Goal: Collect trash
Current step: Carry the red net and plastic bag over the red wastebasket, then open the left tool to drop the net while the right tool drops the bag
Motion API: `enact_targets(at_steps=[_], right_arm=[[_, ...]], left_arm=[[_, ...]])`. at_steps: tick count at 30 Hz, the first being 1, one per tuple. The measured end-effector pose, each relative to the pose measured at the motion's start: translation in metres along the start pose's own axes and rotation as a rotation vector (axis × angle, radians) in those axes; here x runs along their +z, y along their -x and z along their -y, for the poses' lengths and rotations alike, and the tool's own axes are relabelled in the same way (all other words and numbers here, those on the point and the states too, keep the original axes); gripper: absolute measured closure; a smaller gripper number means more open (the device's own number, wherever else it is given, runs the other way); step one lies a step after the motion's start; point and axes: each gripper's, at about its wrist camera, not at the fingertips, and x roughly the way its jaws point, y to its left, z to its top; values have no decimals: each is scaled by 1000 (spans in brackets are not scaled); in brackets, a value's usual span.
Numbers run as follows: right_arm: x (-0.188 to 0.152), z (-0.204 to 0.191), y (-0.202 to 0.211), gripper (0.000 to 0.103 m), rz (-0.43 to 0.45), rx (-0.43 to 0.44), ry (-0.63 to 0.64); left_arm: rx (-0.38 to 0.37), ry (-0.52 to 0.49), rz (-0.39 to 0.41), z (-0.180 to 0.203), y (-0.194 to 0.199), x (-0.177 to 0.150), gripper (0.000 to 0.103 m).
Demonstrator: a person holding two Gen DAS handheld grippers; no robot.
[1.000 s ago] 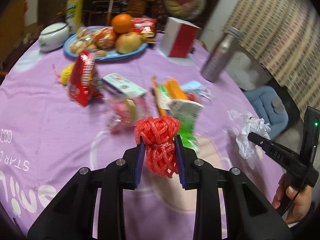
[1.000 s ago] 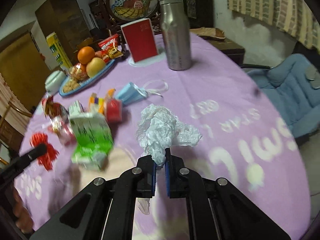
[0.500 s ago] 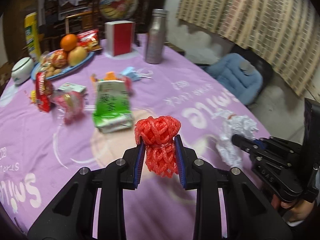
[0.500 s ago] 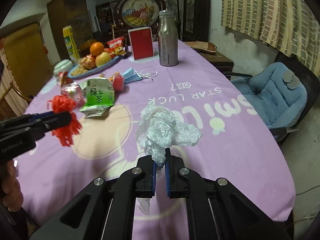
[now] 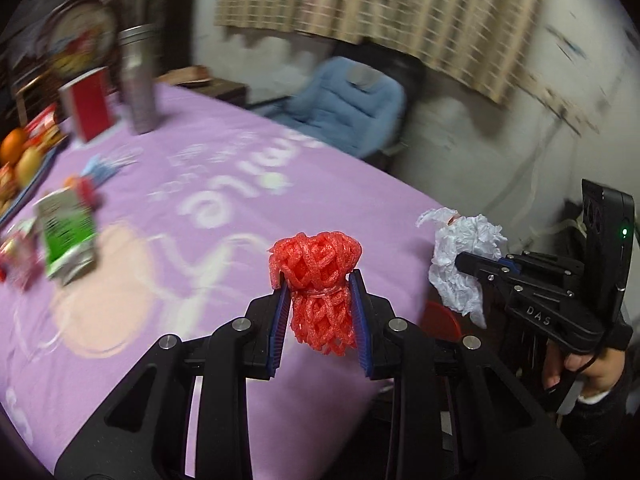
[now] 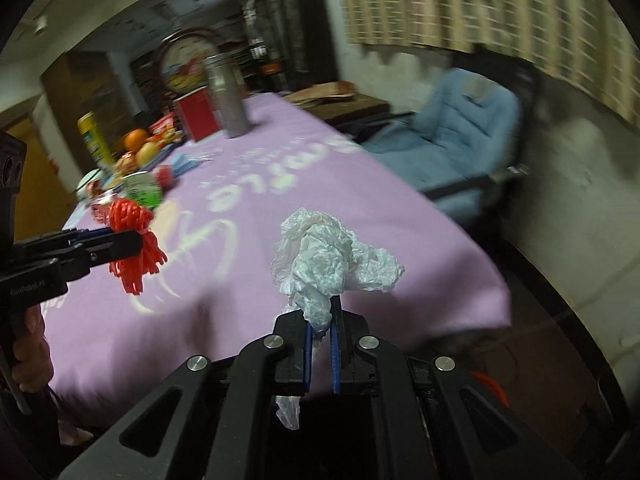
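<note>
My left gripper (image 5: 319, 280) is shut on a bundle of red foam fruit netting (image 5: 318, 280) held above the near edge of the purple tablecloth (image 5: 224, 216). My right gripper (image 6: 321, 304) is shut on a crumpled white plastic bag (image 6: 328, 258), past the table's corner. Each gripper shows in the other's view: the right gripper (image 5: 466, 261) with the white bag (image 5: 460, 256) at the right, the left gripper (image 6: 134, 240) with the red netting (image 6: 134, 240) at the left. A red rim (image 5: 440, 316) peeks out below the table edge between them.
Farther back on the table lie a green carton (image 5: 66, 236), snack wrappers, a blue face mask (image 5: 100, 166), a red box (image 5: 90, 106), a steel bottle (image 5: 138, 80) and a fruit plate (image 6: 140, 148). A blue chair (image 5: 348, 108) stands beside the table by the wall.
Both grippers have swung right, away from the littered middle of the table to its near corner, still holding the red netting and the white bag. The wall and chair have come into view.
</note>
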Motion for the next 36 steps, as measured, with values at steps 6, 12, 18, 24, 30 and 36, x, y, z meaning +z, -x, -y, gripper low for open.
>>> enact_targets(at_steps=[6,12,18,24,30,36], right_arm=[[-47,88,14,95,-29,-109,-158],[-99,164,-9,95,-122,-165,-315],[-159,222,-69,93,-243,-134,-486],[-222,263,-131,94,-352,-79,-711],[-245,278,-155,93,-387,-79,-797],[-247,287,-159,93,-388,-89,-800]], left_arm=[[-101,-174,-87,84,-48,6,73],[-239,-300,-178,160,-95,-4,73],[-249,-439,-352,220,-183,-45,73],[-238,-424,-541,247,-277,-87,73],[-184,-442,-633,254,-337,-110,73],[-169,-459,-647,262,-354,-116,70]])
